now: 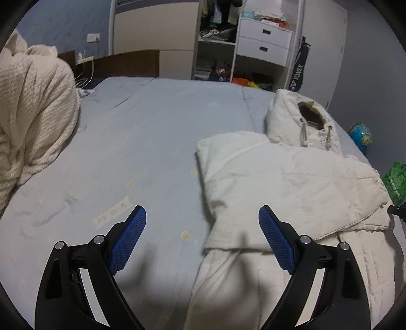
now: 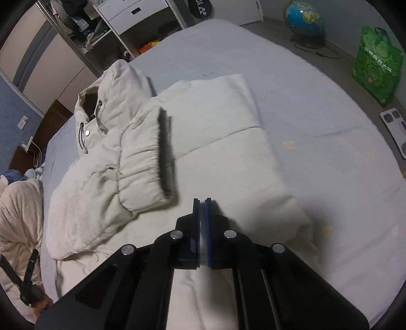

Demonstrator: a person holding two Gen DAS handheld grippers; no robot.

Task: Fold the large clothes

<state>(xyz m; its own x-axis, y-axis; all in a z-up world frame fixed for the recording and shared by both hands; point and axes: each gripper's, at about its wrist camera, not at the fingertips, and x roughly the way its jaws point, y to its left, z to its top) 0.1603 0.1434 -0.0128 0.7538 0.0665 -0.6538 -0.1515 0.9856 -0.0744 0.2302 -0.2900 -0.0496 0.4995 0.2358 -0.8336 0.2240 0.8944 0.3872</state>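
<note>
Coat: a cream padded coat (image 2: 203,142) lies on the pale blue bed (image 1: 152,142), partly folded, hood (image 1: 304,121) toward the wardrobe (image 1: 228,40).
Right wrist view only: one sleeve (image 2: 144,172) is folded across the coat's chest, its dark cuff (image 2: 166,152) turned up; a scale (image 2: 395,127) lies on the floor.
Left wrist view only: a cream knitted blanket (image 1: 33,114) is heaped at the bed's left side, with a bare stretch of sheet between it and the coat.
Left gripper (image 1: 202,218): spread wide, angled down over the coat's near edge, nothing between its blue pads (image 1: 129,241).
Right gripper (image 2: 202,203): pressed together, pointing steeply down over the coat's body; the slit between the fingers looks empty.
Around: a globe (image 2: 304,22) and a green bag (image 2: 378,66) sit on the floor beyond the bed.
In the way: the right gripper's black frame hides the coat's near hem.
</note>
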